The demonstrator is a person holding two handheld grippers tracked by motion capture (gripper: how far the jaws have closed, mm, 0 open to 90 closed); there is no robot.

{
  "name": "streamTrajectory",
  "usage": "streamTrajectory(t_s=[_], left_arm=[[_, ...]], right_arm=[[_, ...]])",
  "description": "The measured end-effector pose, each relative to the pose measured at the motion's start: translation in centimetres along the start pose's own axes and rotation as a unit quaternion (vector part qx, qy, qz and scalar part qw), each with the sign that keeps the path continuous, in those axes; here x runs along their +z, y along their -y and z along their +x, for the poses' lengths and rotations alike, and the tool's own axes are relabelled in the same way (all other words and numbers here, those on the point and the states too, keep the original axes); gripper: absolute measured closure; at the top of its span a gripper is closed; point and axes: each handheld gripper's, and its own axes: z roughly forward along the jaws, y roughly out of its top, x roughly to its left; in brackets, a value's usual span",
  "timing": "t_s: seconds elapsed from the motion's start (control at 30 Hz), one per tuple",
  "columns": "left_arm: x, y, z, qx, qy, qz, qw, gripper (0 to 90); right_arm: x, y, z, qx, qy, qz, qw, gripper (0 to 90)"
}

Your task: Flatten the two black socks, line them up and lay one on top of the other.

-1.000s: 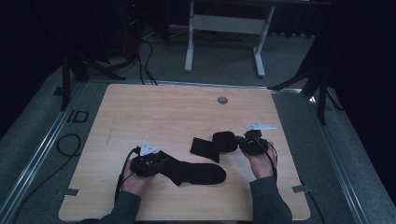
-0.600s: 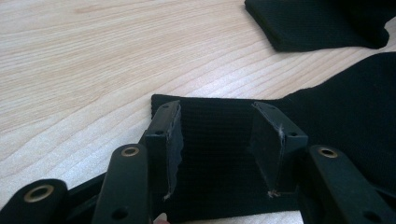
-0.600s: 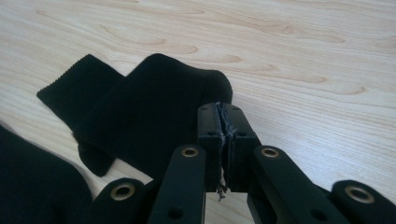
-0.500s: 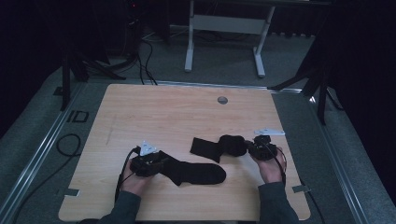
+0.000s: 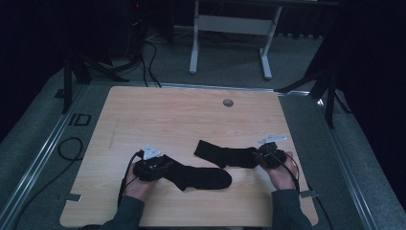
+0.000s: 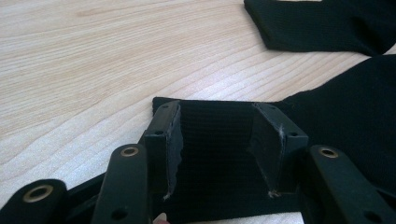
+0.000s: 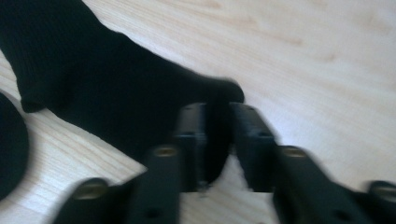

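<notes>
Item, left of the table's grommet hole [image 5: 228, 102] and nearer the person: left gripper [image 5: 160, 167], jaws spread wide with the cuff end of the near sock [image 5: 198, 176] lying flat between the pads, not pinched. Item, below the hole: far sock [image 5: 225, 155], flat, just beyond the near one. Item, right of the hole: right gripper [image 5: 261, 157], jaws just opening, narrowly parted about the far sock's toe end; step judged a release after laying out, next calling for a clean withdrawal without dragging cloth.
</notes>
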Motion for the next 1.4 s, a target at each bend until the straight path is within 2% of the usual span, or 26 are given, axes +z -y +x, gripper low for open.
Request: streamTrajectory(t_s=[0.13, 0.2, 0.4, 0.67, 0.8, 0.93, 1.07, 1.27, 1.33, 1.4], left_arm=[[0.2, -0.1, 0.0, 0.001, 0.002, 0.002, 1.0000, 53.8], [0.2, 0.0, -0.1, 0.002, 0.002, 0.003, 1.0000, 53.8], [0.3, 0.0, 0.0, -0.001, 0.003, 0.003, 1.0000, 53.6], [0.2, 0.0, 0.1, -0.004, 0.003, 0.006, 1.0000, 53.4], [0.2, 0.0, 0.2, -0.005, 0.005, 0.008, 0.9999, 52.3], [0.2, 0.0, 0.3, -0.006, 0.004, 0.007, 0.9999, 52.3], [0.1, 0.0, 0.4, -0.008, 0.004, 0.005, 0.9999, 52.3], [0.1, 0.0, 0.5, -0.010, 0.002, 0.004, 0.9999, 52.3], [0.1, 0.0, 0.5, -0.009, 0.002, 0.005, 0.9999, 52.3], [0.1, 0.0, 0.5, -0.009, 0.001, 0.005, 0.9999, 52.3]], right_arm=[[-0.6, -0.7, 1.0, -0.016, -0.019, -0.030, 0.9992, 61.0], [-0.6, -1.0, 1.5, -0.025, -0.039, -0.040, 0.9981, 59.8], [-0.1, -1.9, 3.0, -0.036, -0.075, -0.046, 0.9955, 58.9], [1.0, -3.2, 4.7, -0.064, -0.117, -0.053, 0.9896, 58.6], [2.3, -3.8, 5.6, -0.082, -0.111, -0.039, 0.9897, 60.8], [3.5, -4.6, 6.3, -0.099, -0.125, -0.034, 0.9867, 62.2], [4.6, -5.5, 7.1, -0.111, -0.126, -0.020, 0.9855, 62.7], [6.1, -6.4, 8.3, -0.139, -0.142, 0.002, 0.9801, 62.1], [6.6, -6.6, 8.7, -0.152, -0.149, 0.011, 0.9771, 60.6], [7.0, -6.8, 9.0, -0.160, -0.148, 0.017, 0.9757, 59.4]])
